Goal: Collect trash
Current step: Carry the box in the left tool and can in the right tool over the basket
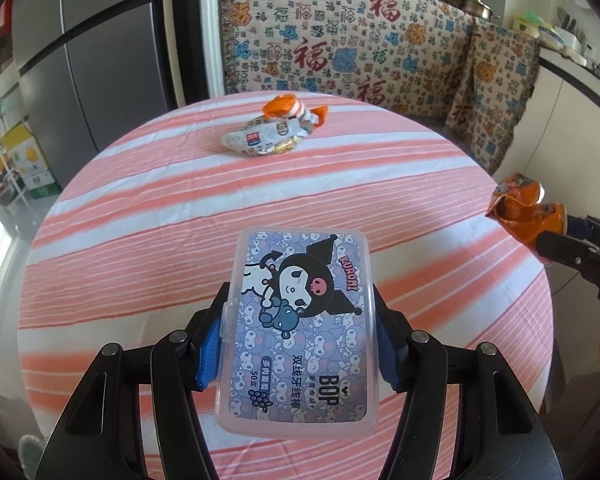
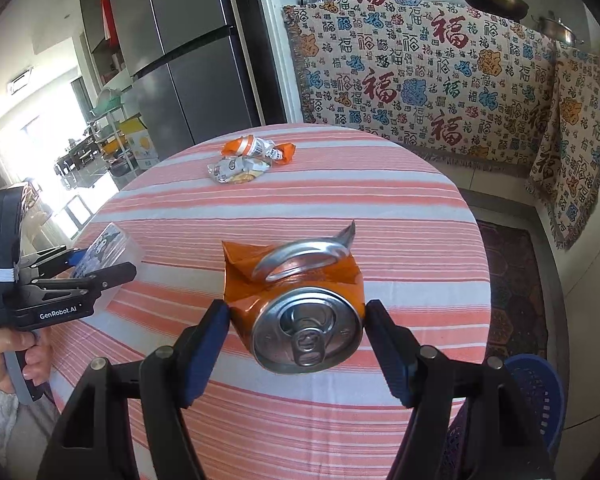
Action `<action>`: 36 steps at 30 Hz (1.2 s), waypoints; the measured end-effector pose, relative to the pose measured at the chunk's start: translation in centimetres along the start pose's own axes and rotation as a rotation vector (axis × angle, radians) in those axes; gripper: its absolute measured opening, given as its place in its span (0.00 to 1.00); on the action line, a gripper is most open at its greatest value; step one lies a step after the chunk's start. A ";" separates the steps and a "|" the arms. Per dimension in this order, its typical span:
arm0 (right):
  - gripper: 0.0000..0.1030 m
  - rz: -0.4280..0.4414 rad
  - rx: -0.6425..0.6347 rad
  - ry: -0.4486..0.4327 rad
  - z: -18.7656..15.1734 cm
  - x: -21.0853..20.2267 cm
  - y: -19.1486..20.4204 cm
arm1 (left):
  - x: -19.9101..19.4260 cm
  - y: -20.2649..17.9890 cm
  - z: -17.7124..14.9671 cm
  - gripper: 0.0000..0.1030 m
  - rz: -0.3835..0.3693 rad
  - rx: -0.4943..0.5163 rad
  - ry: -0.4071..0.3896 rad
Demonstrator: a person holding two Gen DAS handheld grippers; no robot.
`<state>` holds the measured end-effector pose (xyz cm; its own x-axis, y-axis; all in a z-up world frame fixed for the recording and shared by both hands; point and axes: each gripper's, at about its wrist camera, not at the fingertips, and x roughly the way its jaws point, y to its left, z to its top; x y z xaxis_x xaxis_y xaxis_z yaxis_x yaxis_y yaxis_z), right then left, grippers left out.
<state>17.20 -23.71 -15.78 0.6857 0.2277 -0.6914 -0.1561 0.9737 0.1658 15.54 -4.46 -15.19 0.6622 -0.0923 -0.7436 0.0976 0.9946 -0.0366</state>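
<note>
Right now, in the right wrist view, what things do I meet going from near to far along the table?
Crushed orange can in the right tongs → white crumpled wrapper → orange wrapper at the far edge.

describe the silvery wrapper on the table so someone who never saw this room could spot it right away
Start at the round table with the pink and white striped cloth and look to its far side, toward the patterned blanket. Two crumpled wrappers lie there touching; the silvery wrapper is the nearer one. Its neighbour, the orange wrapper, is orange and white, while this one is pale and shiny with a small red and blue label.
</note>
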 end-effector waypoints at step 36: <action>0.69 -0.290 0.235 -0.024 -6.0 -12.8 -21.1 | 0.9 -29.1 3.7 0.61 -0.423 0.266 0.077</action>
<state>7.45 -47.09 -14.70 0.6947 -0.0601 -0.7168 0.2122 0.9693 0.1245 16.08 -33.70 -12.35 0.4683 -0.4706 -0.7478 0.5382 0.8231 -0.1810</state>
